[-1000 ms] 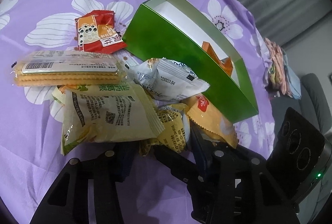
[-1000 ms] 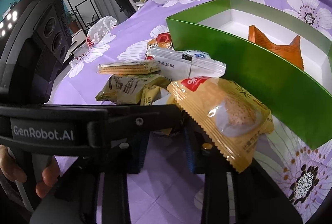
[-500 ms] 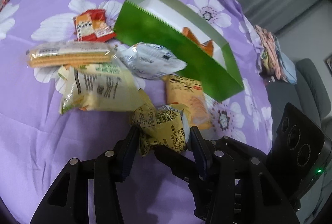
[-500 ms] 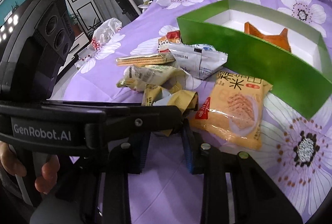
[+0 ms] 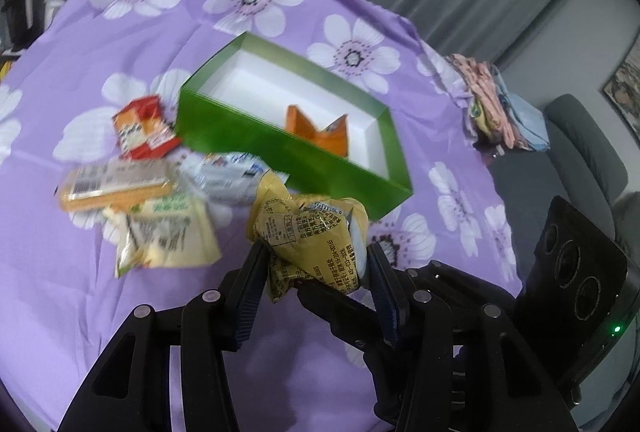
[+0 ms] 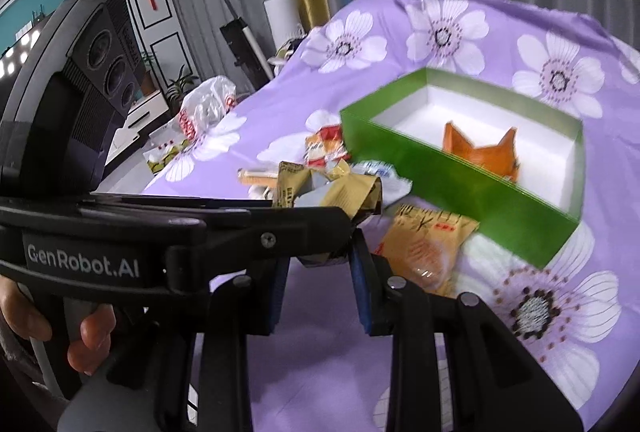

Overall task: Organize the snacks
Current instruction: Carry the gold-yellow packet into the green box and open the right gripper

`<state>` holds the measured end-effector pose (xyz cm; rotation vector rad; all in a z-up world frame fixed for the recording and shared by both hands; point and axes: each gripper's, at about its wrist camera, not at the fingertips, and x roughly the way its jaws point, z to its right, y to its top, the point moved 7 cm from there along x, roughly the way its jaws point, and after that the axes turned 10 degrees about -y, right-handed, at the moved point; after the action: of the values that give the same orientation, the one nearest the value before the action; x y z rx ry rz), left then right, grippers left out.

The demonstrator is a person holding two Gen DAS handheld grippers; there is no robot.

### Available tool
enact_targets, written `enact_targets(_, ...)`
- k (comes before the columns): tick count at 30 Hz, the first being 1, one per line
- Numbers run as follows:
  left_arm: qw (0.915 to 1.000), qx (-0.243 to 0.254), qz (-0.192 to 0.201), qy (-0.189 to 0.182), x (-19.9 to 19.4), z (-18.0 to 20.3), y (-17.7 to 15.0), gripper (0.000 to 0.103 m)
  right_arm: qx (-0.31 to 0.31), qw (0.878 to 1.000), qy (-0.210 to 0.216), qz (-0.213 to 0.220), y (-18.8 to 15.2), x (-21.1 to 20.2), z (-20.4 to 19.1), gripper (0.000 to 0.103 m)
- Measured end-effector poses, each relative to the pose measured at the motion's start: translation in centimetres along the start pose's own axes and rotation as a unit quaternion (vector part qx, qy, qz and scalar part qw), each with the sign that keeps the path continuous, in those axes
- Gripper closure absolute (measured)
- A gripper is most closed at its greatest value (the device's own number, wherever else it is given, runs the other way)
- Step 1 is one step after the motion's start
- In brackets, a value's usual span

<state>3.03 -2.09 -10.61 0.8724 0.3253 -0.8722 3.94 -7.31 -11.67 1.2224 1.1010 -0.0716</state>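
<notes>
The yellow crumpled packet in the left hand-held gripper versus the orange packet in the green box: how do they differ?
The yellow crumpled packet is pinched in the left hand-held gripper, above the cloth; the orange packet rests inside the green box, touched by no gripper. The yellow one is scrunched, with dense black print showing; the orange one stands with two pointed corners up. Both are sealed snack wrappers.
</notes>
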Motion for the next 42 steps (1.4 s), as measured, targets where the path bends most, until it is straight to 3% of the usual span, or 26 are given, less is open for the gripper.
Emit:
enact_targets(18, 0.9993, 0.032, -0.003, -0.019, 3.9, 1.3, 8.4, 0.053, 0.017, 0.998, -0.03, 0.051, 7.0, 2.7, 5.8, 0.073)
enact_targets(26, 0.9993, 0.016, -0.029, -0.015, 6.9, -1.0, 11.4, 0.053, 0.038, 0.998, -0.026, 0.03, 8.5, 6.3, 7.9, 0.073)
enact_targets(35, 0.9984, -0.008, -0.056, -0.003, 9.8, -3.8, 11.9, 0.053, 0.045, 0.998, -0.036, -0.002, 8.6, 9.9, 8.8, 0.071)
enact_targets(42, 0.9983, -0.016, -0.057, 0.002, 10.4, -4.5, 12.0, 0.053, 0.051, 0.998, -0.04, -0.01, 8.7, 10.5, 9.1, 0.07)
